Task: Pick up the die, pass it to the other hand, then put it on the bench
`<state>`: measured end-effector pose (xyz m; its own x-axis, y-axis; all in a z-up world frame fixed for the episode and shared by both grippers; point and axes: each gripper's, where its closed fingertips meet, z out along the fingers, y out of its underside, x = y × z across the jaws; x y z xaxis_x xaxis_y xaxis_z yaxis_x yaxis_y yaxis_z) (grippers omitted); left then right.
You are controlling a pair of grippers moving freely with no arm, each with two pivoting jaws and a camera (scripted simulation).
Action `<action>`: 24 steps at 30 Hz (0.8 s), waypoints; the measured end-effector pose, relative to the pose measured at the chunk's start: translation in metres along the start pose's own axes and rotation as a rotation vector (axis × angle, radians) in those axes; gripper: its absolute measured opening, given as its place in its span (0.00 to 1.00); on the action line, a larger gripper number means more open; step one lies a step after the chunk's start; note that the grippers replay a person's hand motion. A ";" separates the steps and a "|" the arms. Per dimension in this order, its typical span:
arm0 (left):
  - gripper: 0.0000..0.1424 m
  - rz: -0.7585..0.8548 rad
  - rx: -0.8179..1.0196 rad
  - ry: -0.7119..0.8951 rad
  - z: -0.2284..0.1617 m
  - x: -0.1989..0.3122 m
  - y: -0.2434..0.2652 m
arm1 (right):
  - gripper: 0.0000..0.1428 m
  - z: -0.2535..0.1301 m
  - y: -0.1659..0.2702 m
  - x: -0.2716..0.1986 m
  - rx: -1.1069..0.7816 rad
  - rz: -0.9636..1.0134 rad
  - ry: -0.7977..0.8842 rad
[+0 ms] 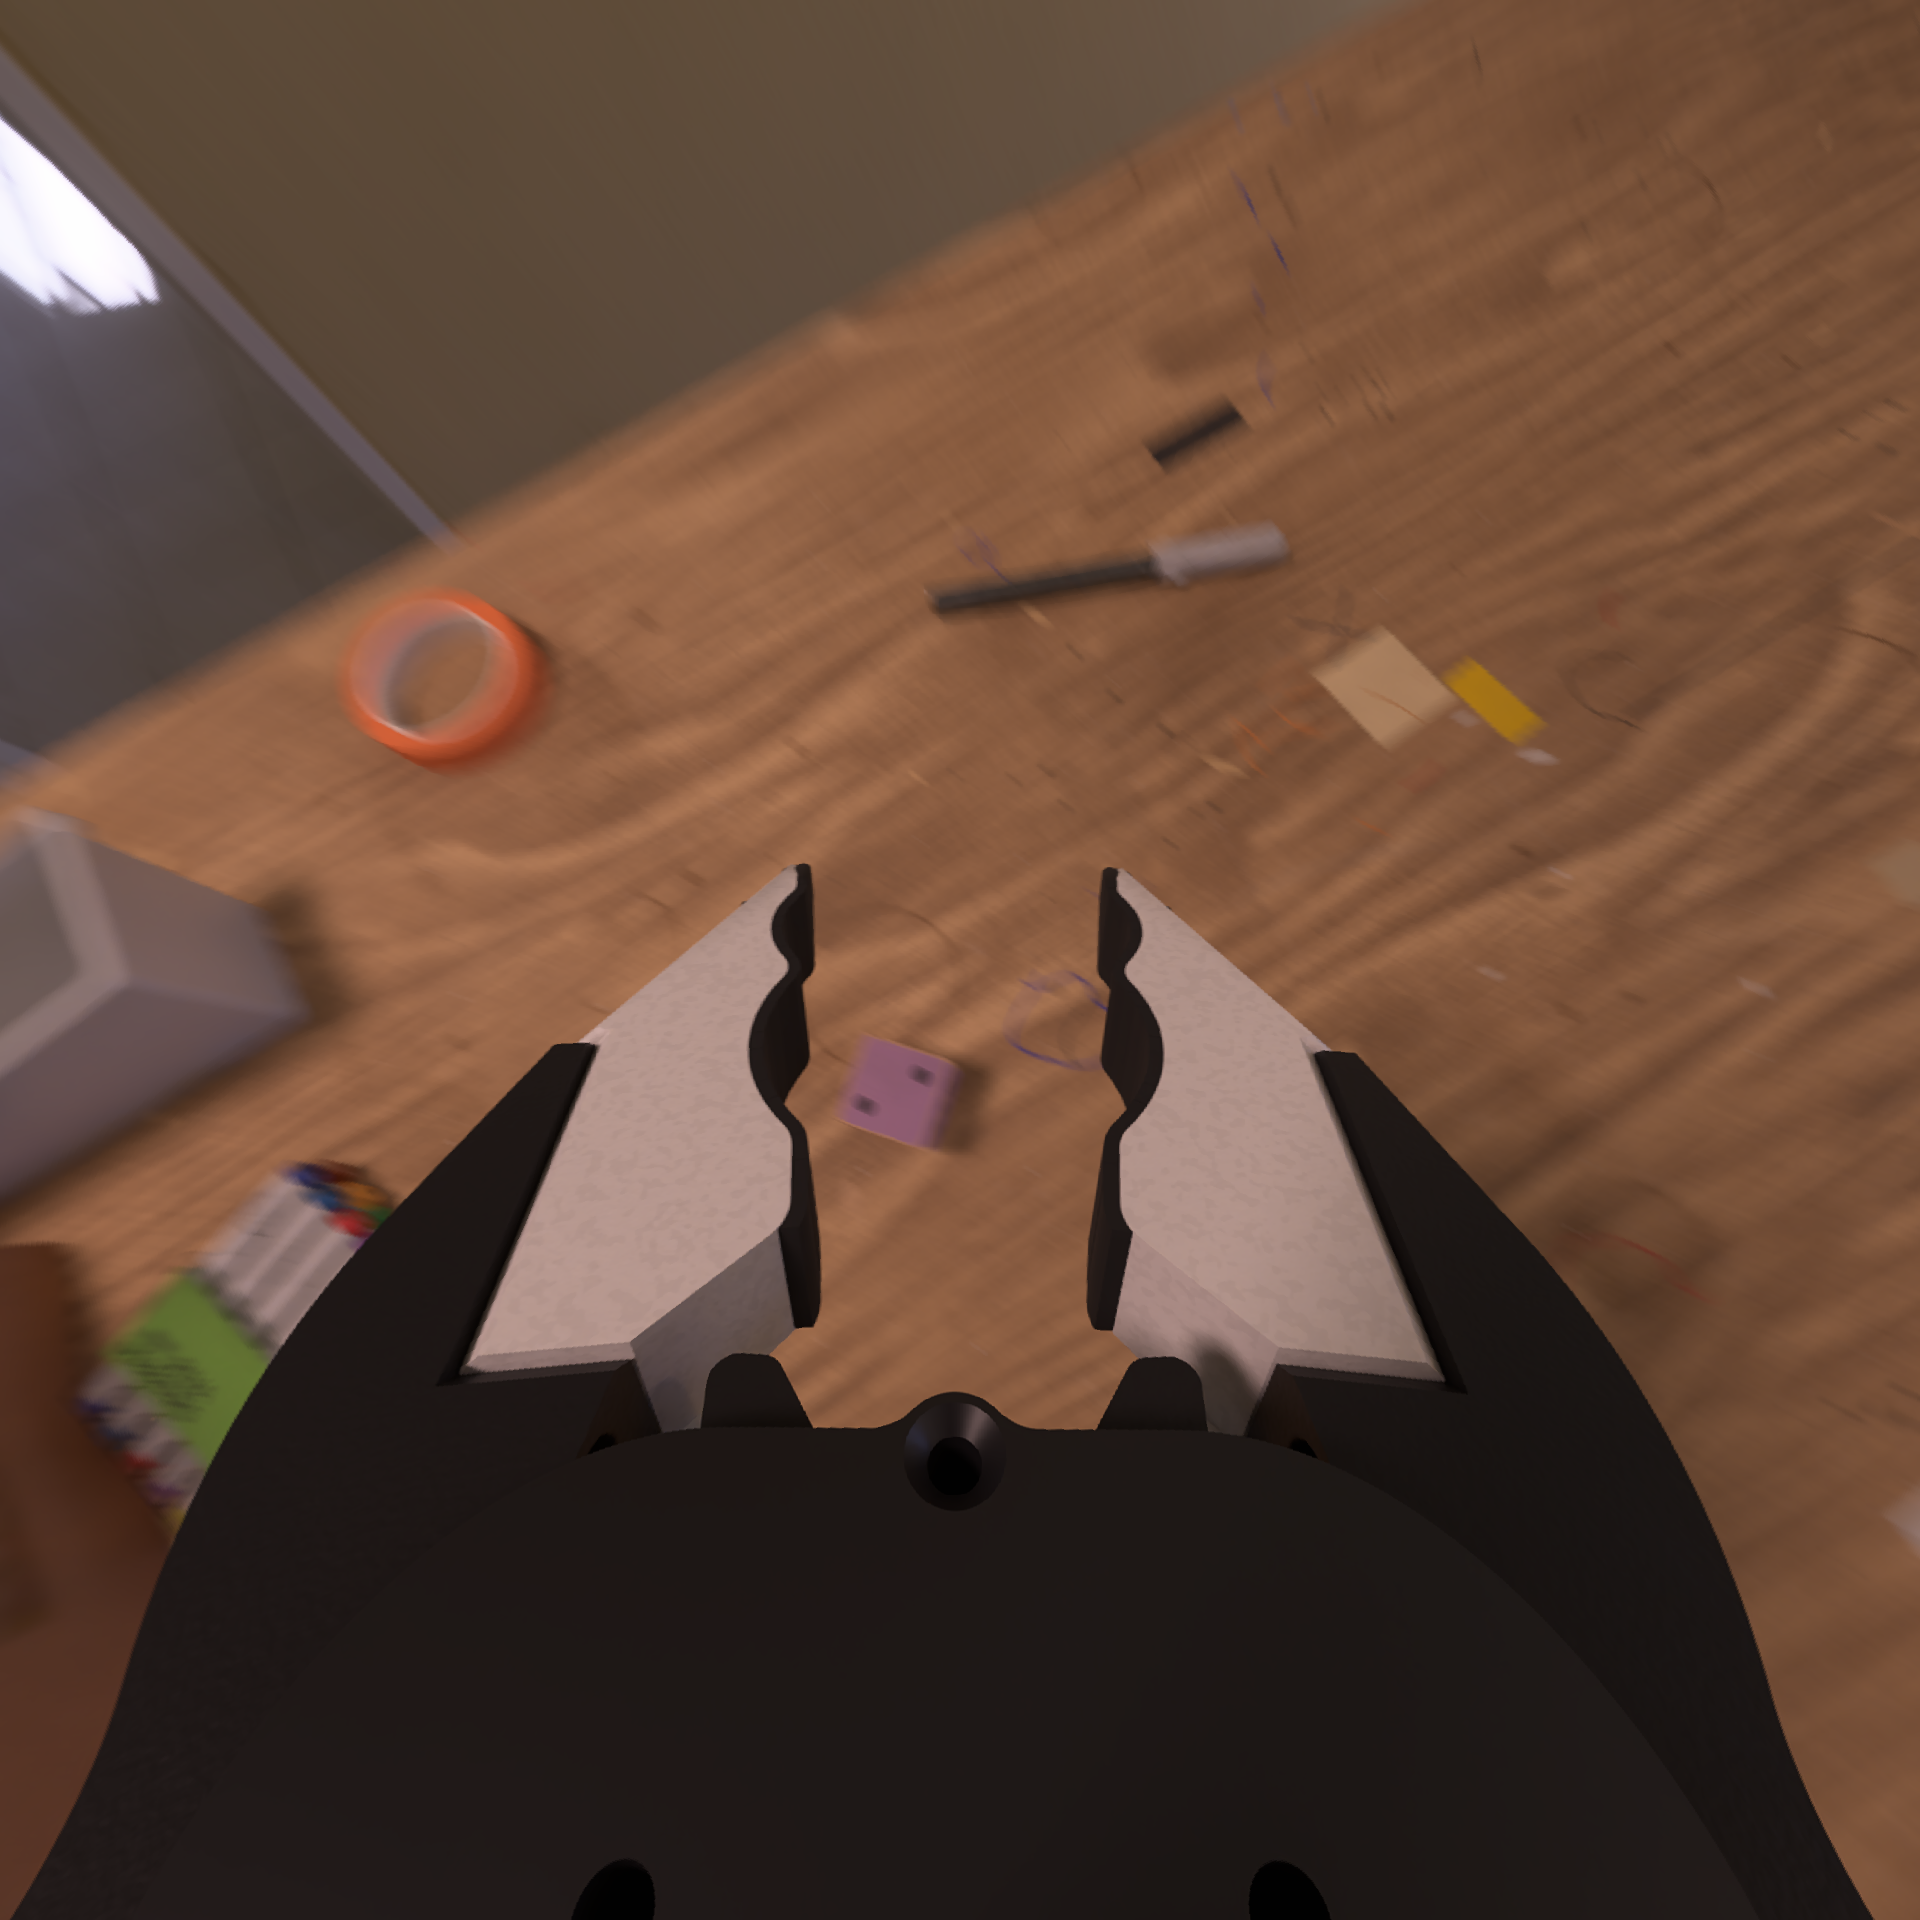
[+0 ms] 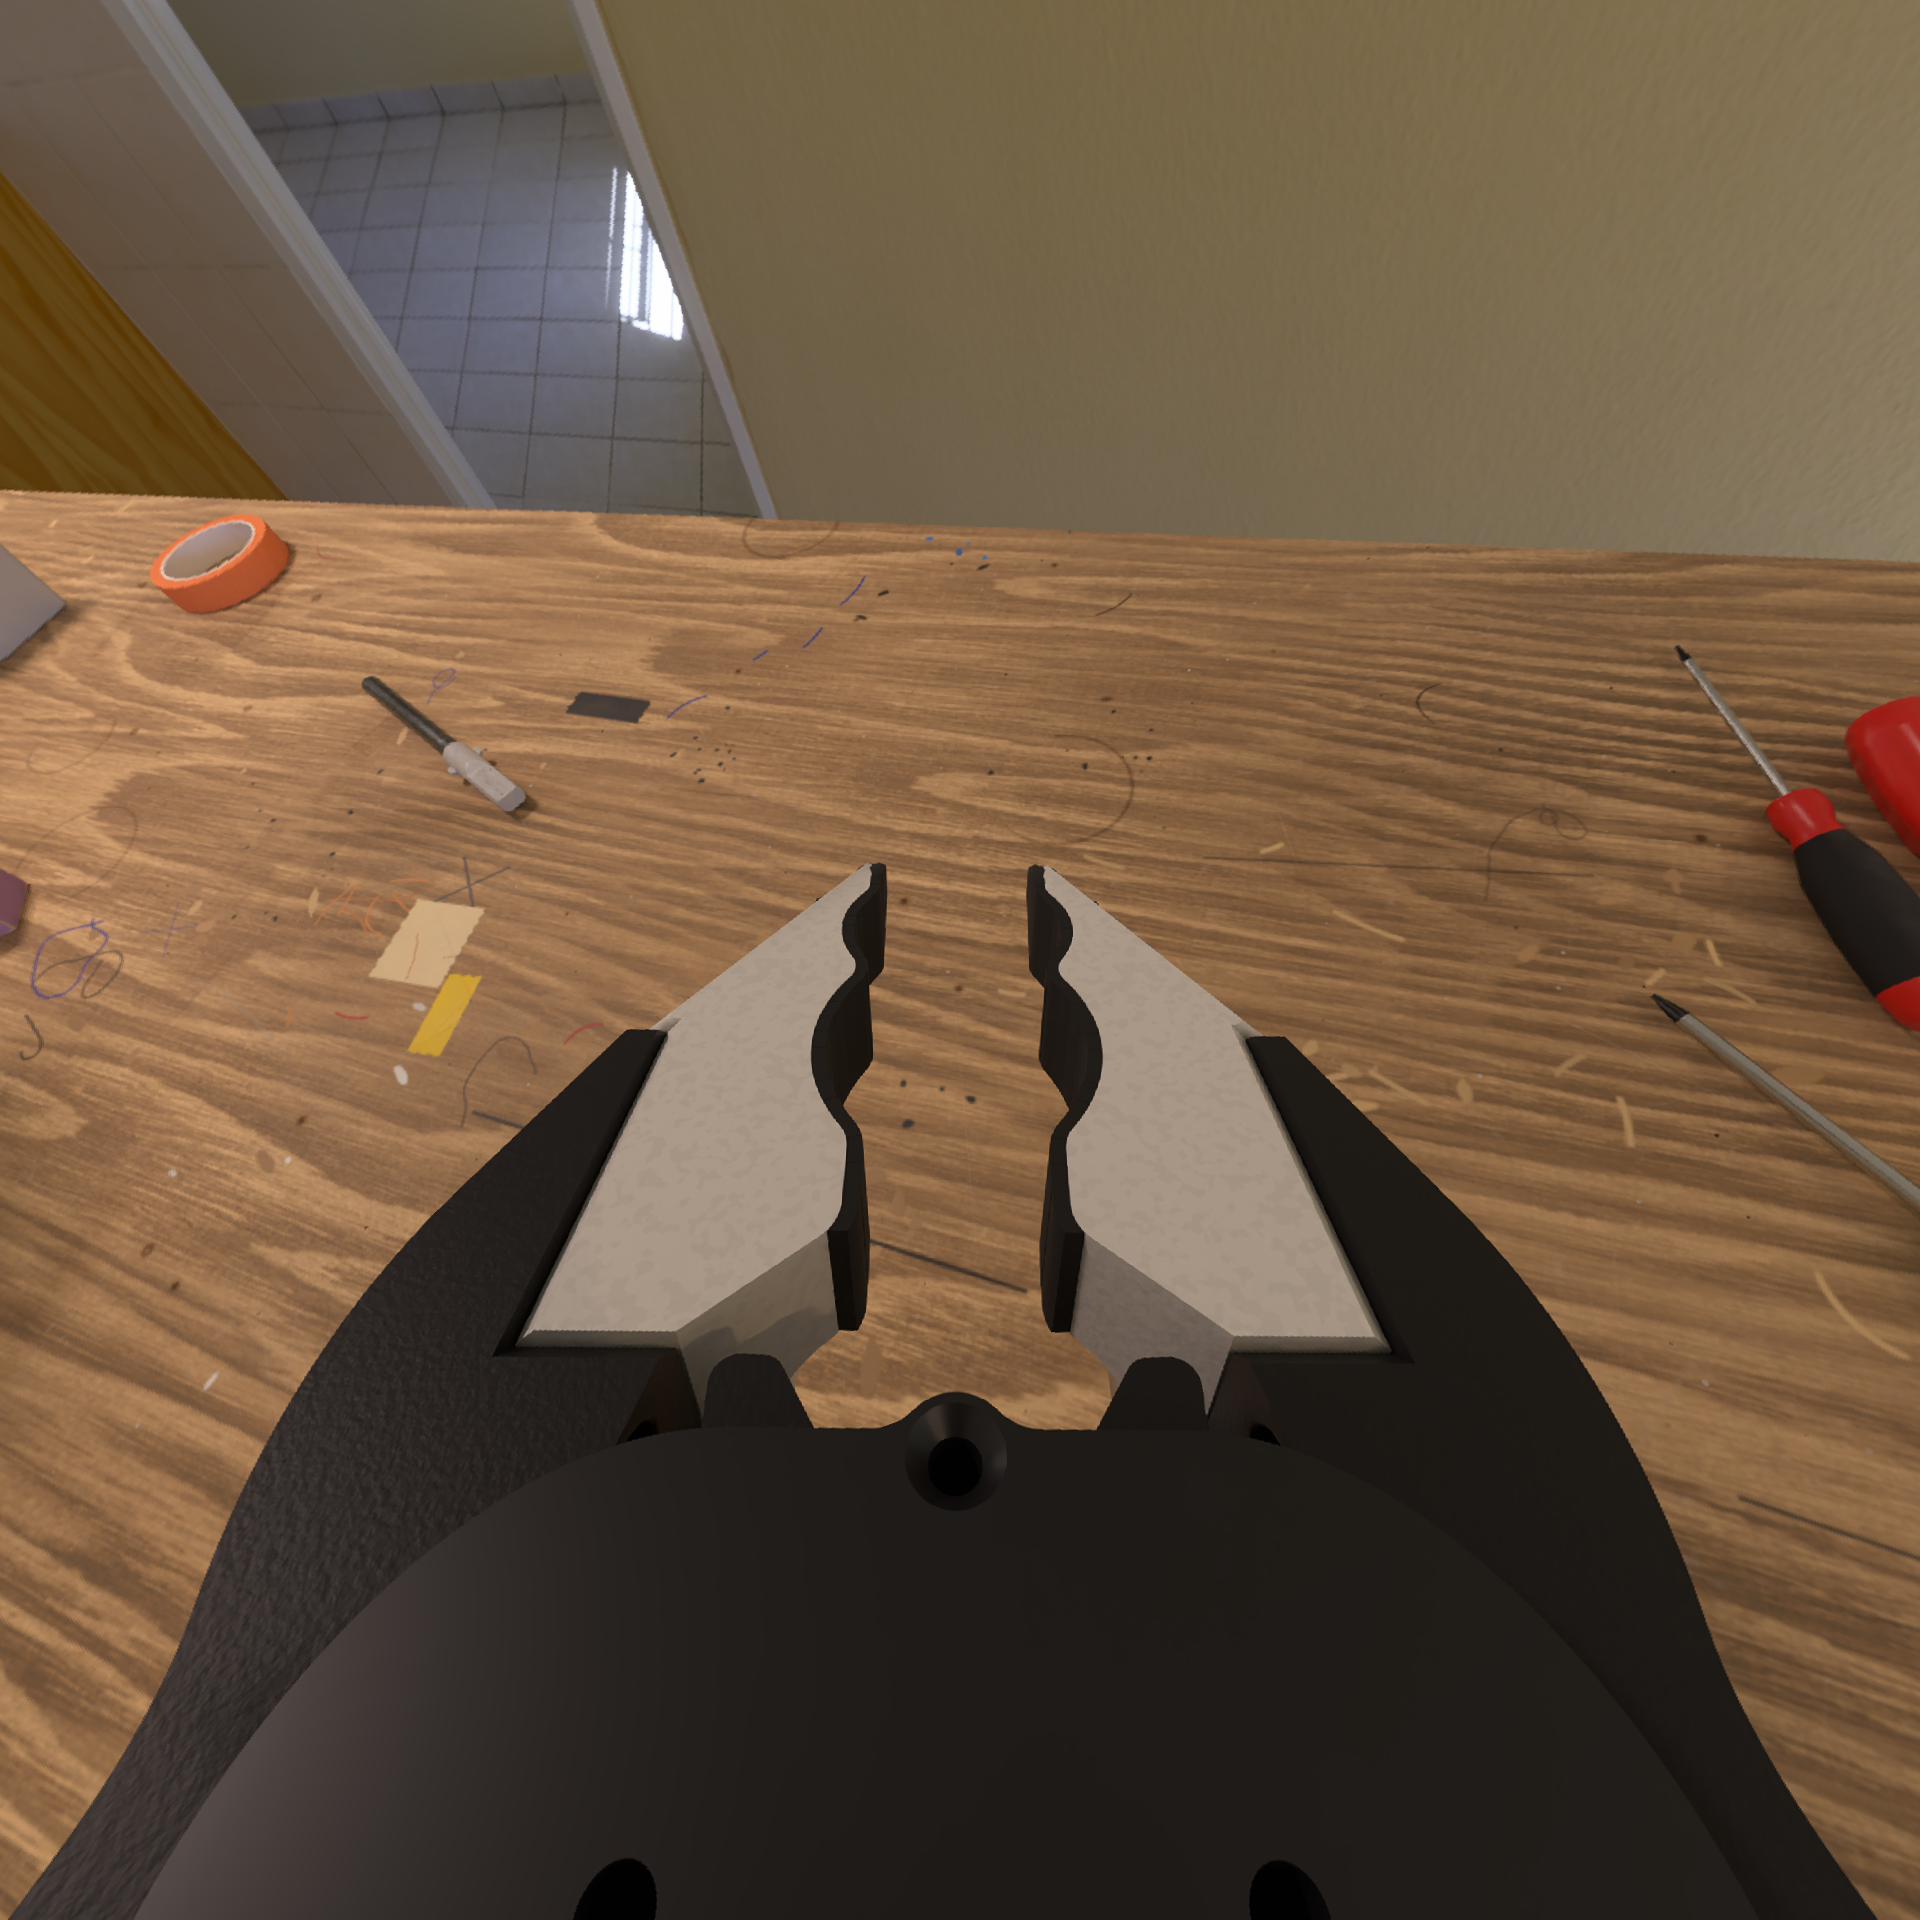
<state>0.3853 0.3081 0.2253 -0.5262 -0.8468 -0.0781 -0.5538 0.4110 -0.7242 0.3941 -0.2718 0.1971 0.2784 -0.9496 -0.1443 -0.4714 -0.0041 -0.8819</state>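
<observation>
A small purple die [image 1: 899, 1089] lies on the wooden bench [image 1: 1351, 935]. In the left wrist view it shows in the gap between my fingers, below them and nearer the left one. My left gripper [image 1: 954, 883] is open and empty above it; the view is blurred. My right gripper [image 2: 956, 878] is open and empty, hovering over a bare part of the bench [image 2: 1247, 727]. A sliver of the die [image 2: 10, 902] shows at the far left edge of the right wrist view.
An orange tape roll [image 1: 442, 675] [image 2: 220, 562], a black pen [image 1: 1112, 569] [image 2: 442, 743], and beige [image 2: 426, 943] and yellow [image 2: 445, 1015] paper scraps lie on the bench. A grey box [image 1: 114, 987] and a marker pack [image 1: 239, 1320] lie left. Red screwdrivers [image 2: 1829, 862] lie right.
</observation>
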 end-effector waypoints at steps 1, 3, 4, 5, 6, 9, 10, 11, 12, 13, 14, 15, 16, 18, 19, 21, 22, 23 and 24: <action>0.42 0.040 0.091 -0.068 -0.010 -0.012 -0.003 | 0.19 0.001 0.001 0.000 -0.007 -0.002 -0.002; 0.51 0.145 0.263 -0.212 -0.022 -0.035 -0.002 | 0.19 0.004 0.005 -0.001 -0.023 -0.006 -0.002; 0.54 0.229 0.326 -0.273 -0.022 -0.044 0.003 | 0.19 0.006 0.006 -0.002 -0.030 -0.008 -0.003; 0.53 0.325 0.330 -0.315 -0.017 -0.051 0.013 | 0.19 0.008 0.008 -0.002 -0.036 -0.009 -0.003; 0.45 0.399 0.254 -0.330 -0.007 -0.057 0.031 | 0.19 0.009 0.009 -0.002 -0.043 -0.009 -0.004; 0.38 0.413 -0.174 -0.283 0.018 -0.071 0.095 | 0.19 0.014 0.015 -0.002 -0.069 -0.008 -0.003; 0.38 0.389 -0.251 -0.236 0.025 -0.068 0.106 | 0.19 0.015 0.016 -0.002 -0.077 -0.008 -0.001; 0.39 0.371 -0.263 -0.172 0.032 -0.062 0.109 | 0.19 0.017 0.018 -0.001 -0.085 -0.008 -0.001; 0.40 0.361 -0.233 -0.116 0.039 -0.056 0.108 | 0.19 0.019 0.020 -0.001 -0.095 -0.007 0.000; 0.41 0.351 -0.209 -0.078 0.043 -0.050 0.107 | 0.19 0.020 0.022 0.000 -0.102 -0.006 0.001; 0.41 0.334 -0.215 -0.042 0.047 -0.045 0.109 | 0.19 0.021 0.023 0.000 -0.109 -0.005 0.001; 0.43 0.314 -0.247 -0.002 0.049 -0.039 0.113 | 0.19 0.022 0.025 0.000 -0.116 -0.005 -0.001; 0.45 0.305 -0.288 0.027 0.053 -0.035 0.117 | 0.19 0.023 0.026 0.000 -0.122 -0.005 -0.002; 0.51 0.305 -0.355 0.061 0.061 -0.029 0.126 | 0.19 0.025 0.028 0.000 -0.131 -0.005 -0.003; 0.54 0.312 -0.381 0.066 0.066 -0.027 0.129 | 0.19 0.025 0.029 0.000 -0.135 -0.005 -0.003; 0.58 0.311 -0.452 0.079 0.077 -0.024 0.138 | 0.19 0.027 0.031 -0.001 -0.146 -0.003 -0.008; 0.60 0.303 -0.497 0.084 0.081 -0.024 0.142 | 0.19 0.027 0.032 -0.001 -0.152 -0.003 -0.010; 0.62 0.291 -0.538 0.083 0.085 -0.024 0.145 | 0.19 0.028 0.033 -0.001 -0.157 -0.003 -0.011; 0.62 0.275 -0.575 0.085 0.089 -0.023 0.149 | 0.19 0.028 0.034 -0.001 -0.160 -0.004 -0.012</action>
<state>0.3721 0.3584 0.0582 -0.7346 -0.6646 -0.1367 -0.6365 0.7448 -0.2004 0.4013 -0.2624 0.1547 0.2899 -0.9458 -0.1466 -0.5974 -0.0591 -0.7998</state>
